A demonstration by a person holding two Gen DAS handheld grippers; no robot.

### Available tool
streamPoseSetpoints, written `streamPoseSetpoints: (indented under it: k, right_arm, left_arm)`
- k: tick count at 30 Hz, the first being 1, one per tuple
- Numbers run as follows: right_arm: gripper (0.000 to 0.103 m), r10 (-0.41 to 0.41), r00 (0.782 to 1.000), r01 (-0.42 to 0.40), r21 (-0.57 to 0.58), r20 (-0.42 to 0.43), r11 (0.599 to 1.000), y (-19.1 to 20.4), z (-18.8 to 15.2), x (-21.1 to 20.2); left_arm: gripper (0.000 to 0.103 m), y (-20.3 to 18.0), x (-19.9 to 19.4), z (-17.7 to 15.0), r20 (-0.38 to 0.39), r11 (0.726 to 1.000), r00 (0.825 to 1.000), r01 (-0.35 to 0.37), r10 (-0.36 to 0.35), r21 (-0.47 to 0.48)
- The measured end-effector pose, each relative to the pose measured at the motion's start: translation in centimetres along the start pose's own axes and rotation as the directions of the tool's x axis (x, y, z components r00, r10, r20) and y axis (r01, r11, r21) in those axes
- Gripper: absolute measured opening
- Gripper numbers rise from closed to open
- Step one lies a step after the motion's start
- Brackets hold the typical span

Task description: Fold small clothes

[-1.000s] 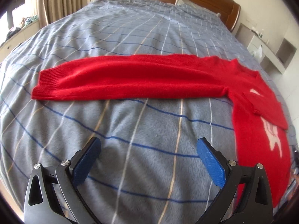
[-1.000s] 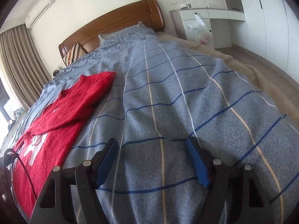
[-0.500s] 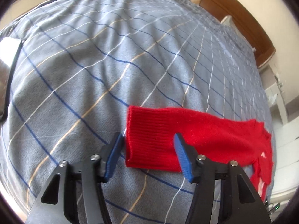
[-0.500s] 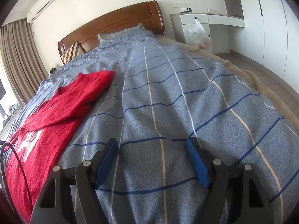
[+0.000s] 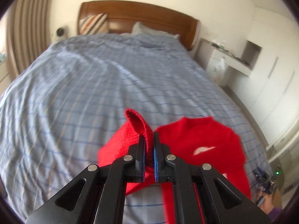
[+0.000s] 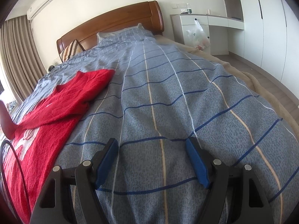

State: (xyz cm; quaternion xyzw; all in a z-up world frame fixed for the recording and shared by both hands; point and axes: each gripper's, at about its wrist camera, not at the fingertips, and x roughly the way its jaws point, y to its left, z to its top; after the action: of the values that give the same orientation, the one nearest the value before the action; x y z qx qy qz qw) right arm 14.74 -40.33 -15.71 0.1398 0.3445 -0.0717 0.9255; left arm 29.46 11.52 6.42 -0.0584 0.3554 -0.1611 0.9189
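Note:
A red knit sweater (image 5: 203, 140) with a white print lies on the blue checked bedcover (image 5: 93, 93). My left gripper (image 5: 149, 145) is shut on the cuff of its sleeve (image 5: 138, 123) and holds it lifted above the bed, the cuff curling over the jaws. In the right wrist view the sweater (image 6: 56, 112) lies at the left, one sleeve folded across the chest. My right gripper (image 6: 152, 160) is open and empty, low over the bare bedcover (image 6: 186, 102) to the right of the sweater.
A wooden headboard (image 5: 142, 13) with pillows stands at the far end. White cabinets and a desk (image 6: 214, 24) with a plastic bag line the right wall. Curtains (image 6: 15, 56) hang at the left. A black cable (image 6: 11, 158) loops at the near left.
My left gripper closed on the sleeve cuff and lifted it, swinging it toward the sweater's body. My right gripper stayed open in about the same place.

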Motion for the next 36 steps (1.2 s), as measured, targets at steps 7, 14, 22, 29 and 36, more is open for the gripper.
streamPoseSetpoints:
  k: [7, 14, 22, 29, 36]
  right_arm:
    - [0.075, 0.006, 1.000, -0.006, 0.004, 0.003, 1.000, 0.0, 0.0, -0.1]
    - [0.075, 0.017, 1.000, -0.017, 0.011, 0.007, 1.000, -0.2, -0.1, -0.3]
    - [0.075, 0.014, 1.000, -0.014, 0.007, 0.011, 1.000, -0.3, -0.1, -0.4]
    - [0.075, -0.045, 0.999, 0.045, -0.033, -0.003, 0.998, 0.6, -0.1, -0.1]
    - [0.075, -0.267, 0.959, 0.253, -0.142, -0.095, 0.957, 4.5, 0.7, -2.9]
  left_arm:
    - [0.006, -17.3, 6.0, 0.1, -0.071, 0.954, 0.973, 0.228, -0.218, 0.193]
    - [0.067, -18.6, 10.5, -9.0, -0.220, 0.965, 0.956, 0.227, -0.195, 0.128]
    - [0.089, -4.1, 3.9, -17.5, -0.118, 0.992, 0.987, -0.103, 0.112, 0.077]
    - [0.094, 3.7, 3.6, -23.4, -0.075, 0.960, 0.958, -0.280, 0.278, -0.010]
    - [0.100, 4.0, 3.4, -24.9, 0.007, 0.961, 0.961, -0.277, 0.278, -0.018]
